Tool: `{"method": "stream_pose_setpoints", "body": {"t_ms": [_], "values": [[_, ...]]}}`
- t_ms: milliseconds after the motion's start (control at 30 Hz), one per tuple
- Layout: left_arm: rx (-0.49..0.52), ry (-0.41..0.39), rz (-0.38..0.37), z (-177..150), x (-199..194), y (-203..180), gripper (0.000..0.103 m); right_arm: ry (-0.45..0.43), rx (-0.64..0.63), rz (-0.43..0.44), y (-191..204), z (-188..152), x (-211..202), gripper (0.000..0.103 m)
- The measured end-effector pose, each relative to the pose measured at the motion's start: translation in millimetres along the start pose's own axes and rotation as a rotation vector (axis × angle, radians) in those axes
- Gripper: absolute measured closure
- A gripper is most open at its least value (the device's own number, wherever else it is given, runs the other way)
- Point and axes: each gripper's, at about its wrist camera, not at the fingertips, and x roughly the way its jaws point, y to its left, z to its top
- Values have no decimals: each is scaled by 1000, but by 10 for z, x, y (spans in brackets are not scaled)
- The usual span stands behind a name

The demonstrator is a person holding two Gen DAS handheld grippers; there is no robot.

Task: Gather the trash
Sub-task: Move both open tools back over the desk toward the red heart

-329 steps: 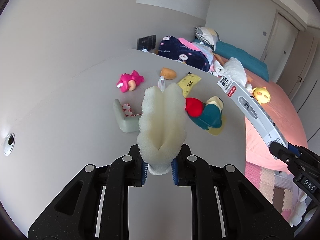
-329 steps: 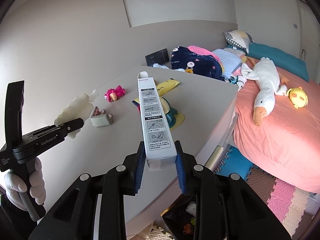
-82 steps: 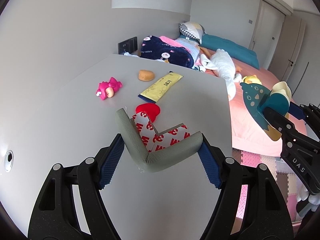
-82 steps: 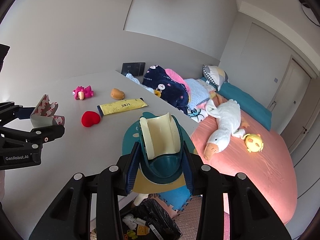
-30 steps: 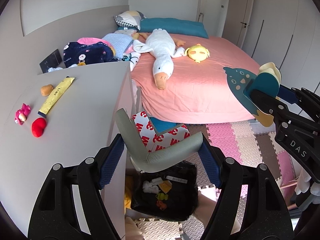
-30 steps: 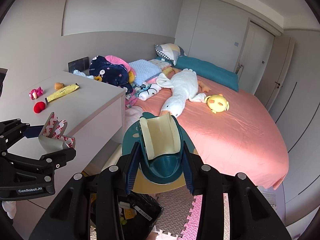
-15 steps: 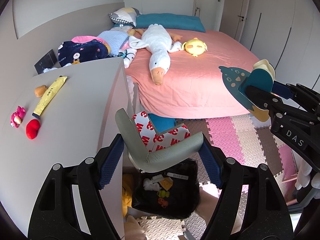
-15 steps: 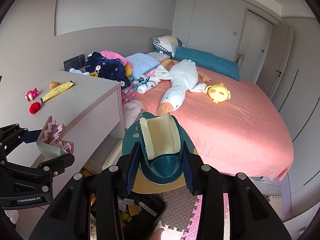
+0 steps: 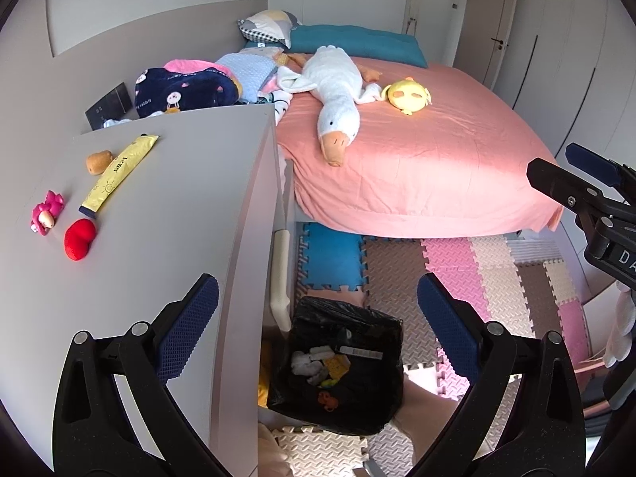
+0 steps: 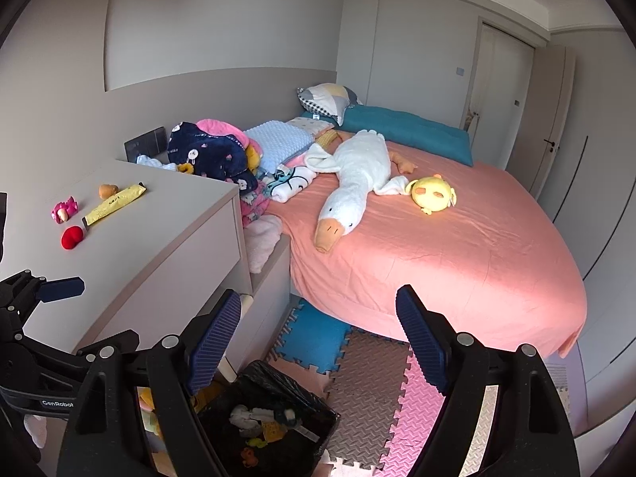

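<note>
Tongs spread over the bin, both empty

Desk point(image 9: 167, 214) lies left of the left tongs point(image 9: 318, 318), and on it, well apart from them, sit a pink toy point(image 9: 47, 213), a red heart point(image 9: 80, 238), a small brown lump point(image 9: 98, 162) and a yellow packet point(image 9: 118, 175). The packet, probably the next piece of trash, lies flat with its long axis running away from the tongs toward the wall, its dark end nearest. Straight below and between the left tongs' pads stands the black-lined trash bin point(image 9: 338, 361) on the floor, scraps visible inside; both tongs seem poised above it so that anything let go falls in. The left tongs' jaws are opening, nearly full wide, with nothing between them. The right tongs point(image 10: 318, 353) hang just right of the left, over the bin's near edge; their jaws are opening too and hold nothing. Further right is the pink bed point(image 10: 457, 258) with a goose plush point(image 10: 353, 183).
</note>
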Motion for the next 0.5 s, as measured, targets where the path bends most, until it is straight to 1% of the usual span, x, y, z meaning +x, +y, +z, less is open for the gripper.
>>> {"method": "stream_pose_setpoints", "body": {"t_ms": [300, 500], "values": [[-23, -2, 9, -27, 0, 126, 6, 4, -27, 22, 156, 26, 29, 22], [-36, -9, 43, -71, 1, 300, 6, 1, -49, 50, 347, 58, 98, 22]]}}
